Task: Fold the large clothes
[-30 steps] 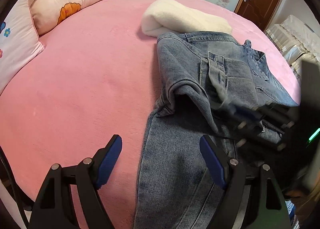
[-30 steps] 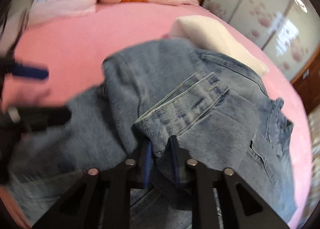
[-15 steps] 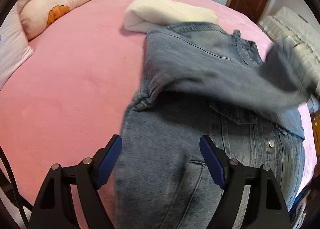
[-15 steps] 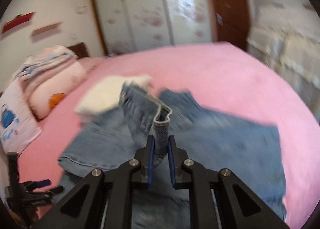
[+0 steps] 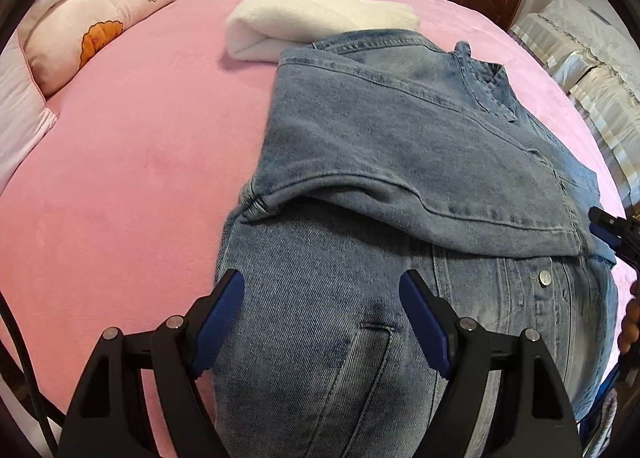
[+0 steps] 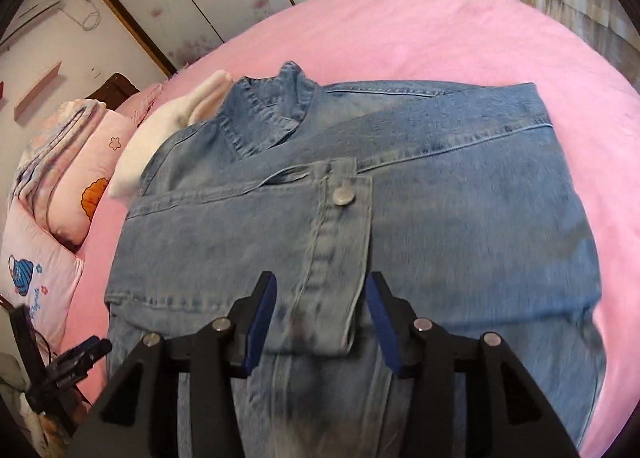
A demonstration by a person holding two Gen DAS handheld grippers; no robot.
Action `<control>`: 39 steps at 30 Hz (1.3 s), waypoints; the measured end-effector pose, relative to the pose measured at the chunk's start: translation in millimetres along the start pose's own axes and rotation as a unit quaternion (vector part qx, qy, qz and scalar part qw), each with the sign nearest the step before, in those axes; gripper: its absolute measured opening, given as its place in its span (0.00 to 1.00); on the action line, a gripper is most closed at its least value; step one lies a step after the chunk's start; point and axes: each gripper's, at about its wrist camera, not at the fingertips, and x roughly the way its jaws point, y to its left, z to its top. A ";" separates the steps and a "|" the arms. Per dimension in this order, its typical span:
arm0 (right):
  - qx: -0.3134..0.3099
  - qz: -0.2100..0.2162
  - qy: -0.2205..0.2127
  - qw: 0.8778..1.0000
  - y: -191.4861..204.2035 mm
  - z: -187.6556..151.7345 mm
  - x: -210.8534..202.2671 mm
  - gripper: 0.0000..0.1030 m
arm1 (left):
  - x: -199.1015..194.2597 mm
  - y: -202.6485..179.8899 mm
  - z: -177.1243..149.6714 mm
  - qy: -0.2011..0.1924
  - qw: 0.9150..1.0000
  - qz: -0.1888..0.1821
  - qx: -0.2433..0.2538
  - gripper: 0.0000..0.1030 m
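Denim jacket [image 5: 400, 162] spread on a pink bed [image 5: 132, 130], sleeve [image 6: 256, 234] folded across its front. Left hand-held gripper [image 5: 320, 322] spread wide above the hem; right hand-held gripper [image 6: 320, 322] parted, straddling the buttoned cuff [image 6: 340, 242], gripping nothing. Folded white blanket [image 5: 316, 18] beyond the collar.

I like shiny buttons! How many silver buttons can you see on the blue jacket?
2. One button sits on the sleeve cuff folded across the denim jacket; another button is on the front placket near the hem. Others may be hidden under the folds.
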 end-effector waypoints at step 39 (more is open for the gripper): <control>-0.099 -0.096 -0.036 0.990 19.6 47.5 47.1 0.33 | 73.7 -8.3 106.9 -0.021 0.987 0.150 0.048 0.76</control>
